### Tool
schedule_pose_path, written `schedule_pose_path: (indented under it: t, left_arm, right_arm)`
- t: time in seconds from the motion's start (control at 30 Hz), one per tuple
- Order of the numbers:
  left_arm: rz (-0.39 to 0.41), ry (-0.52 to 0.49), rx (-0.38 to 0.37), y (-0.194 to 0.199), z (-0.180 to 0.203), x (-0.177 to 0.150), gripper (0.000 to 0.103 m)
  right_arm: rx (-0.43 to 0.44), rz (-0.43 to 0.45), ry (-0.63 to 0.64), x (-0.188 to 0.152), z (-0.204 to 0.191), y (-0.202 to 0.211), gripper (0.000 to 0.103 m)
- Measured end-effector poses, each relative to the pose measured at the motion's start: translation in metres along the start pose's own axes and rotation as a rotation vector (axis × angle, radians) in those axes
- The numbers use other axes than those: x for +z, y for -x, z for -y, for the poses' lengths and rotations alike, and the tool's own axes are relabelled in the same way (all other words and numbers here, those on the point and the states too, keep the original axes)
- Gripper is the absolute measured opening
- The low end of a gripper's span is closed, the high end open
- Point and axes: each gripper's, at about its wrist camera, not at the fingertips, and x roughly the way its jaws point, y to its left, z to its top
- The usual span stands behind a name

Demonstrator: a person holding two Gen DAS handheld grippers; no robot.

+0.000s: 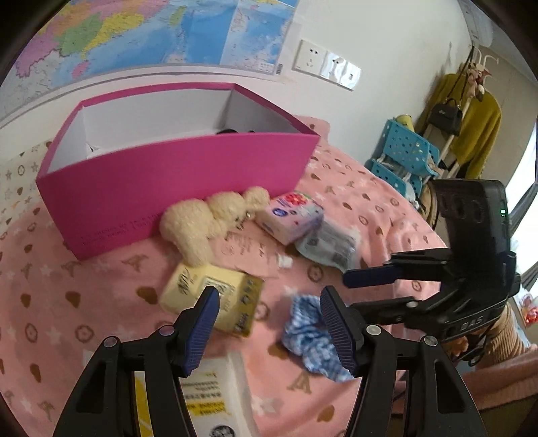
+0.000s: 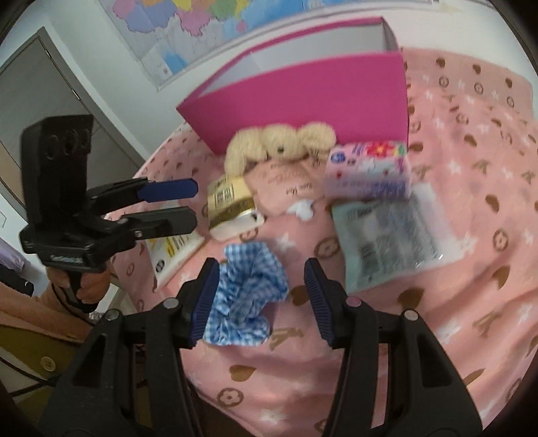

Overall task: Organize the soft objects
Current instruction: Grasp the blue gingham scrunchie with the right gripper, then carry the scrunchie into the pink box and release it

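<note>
A bed [image 1: 111,279] under a pink patterned blanket fills both views, with a wall map [image 1: 151,30] behind it. A magenta box [image 1: 175,181] stands open-topped at the far side against the wall, probably so the soft things can be dropped in from above. They are gathered just in front of it: a cream plush toy [image 1: 208,218] leans against the box's front wall, a floral tissue pack [image 1: 289,215] lies beside it, a pale blue packet [image 2: 386,232] sits nearer, and a yellow tissue pack [image 1: 212,295] lies to the left.

The blue gingham cloth [image 2: 248,285] lies crumpled alone on the blanket, closest to the person. The right gripper [image 2: 262,299] is angled down over it with its jaws spread, the cloth between them and against the left pad but not pinched; this looks like the lead-in to a grab. The left gripper [image 1: 269,329] has its jaws spread and empty, hanging between the yellow pack and the cloth, seemingly lined up for the pack.
</note>
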Motion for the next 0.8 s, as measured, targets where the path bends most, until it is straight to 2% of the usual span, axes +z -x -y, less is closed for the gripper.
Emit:
schedule_pose_path:
  t: [0.2, 0.27, 0.33, 0.4, 0.53, 0.8]
  left_arm:
    - [-0.029, -0.007, -0.022, -0.005, 0.007, -0.01, 0.064]
    - [-0.036, -0.004, -0.031, -0.005, 0.007, -0.013, 0.064]
    - [-0.041, 0.004, -0.036, -0.006, 0.006, -0.016, 0.064]
    - [-0.047, 0.014, -0.044, -0.007, 0.006, -0.017, 0.064]
    - [-0.061, 0.033, -0.065, -0.01, 0.005, -0.022, 0.064]
    - [-0.087, 0.023, -0.169, -0.016, 0.017, -0.024, 0.064]
  right_arm:
    - [-0.028, -0.042, 0.031, -0.007, -0.006, -0.015, 0.053]
    - [-0.029, -0.048, 0.034, -0.007, -0.006, -0.017, 0.043]
    - [-0.037, -0.052, 0.024, -0.007, -0.003, -0.02, 0.025]
    - [-0.032, -0.049, 0.017, -0.006, -0.001, -0.02, 0.017]
    - [-0.023, -0.015, 0.013, -0.005, 0.001, -0.009, 0.014]
    - [0.001, 0.061, 0.03, 0.001, -0.004, 0.019, 0.013]
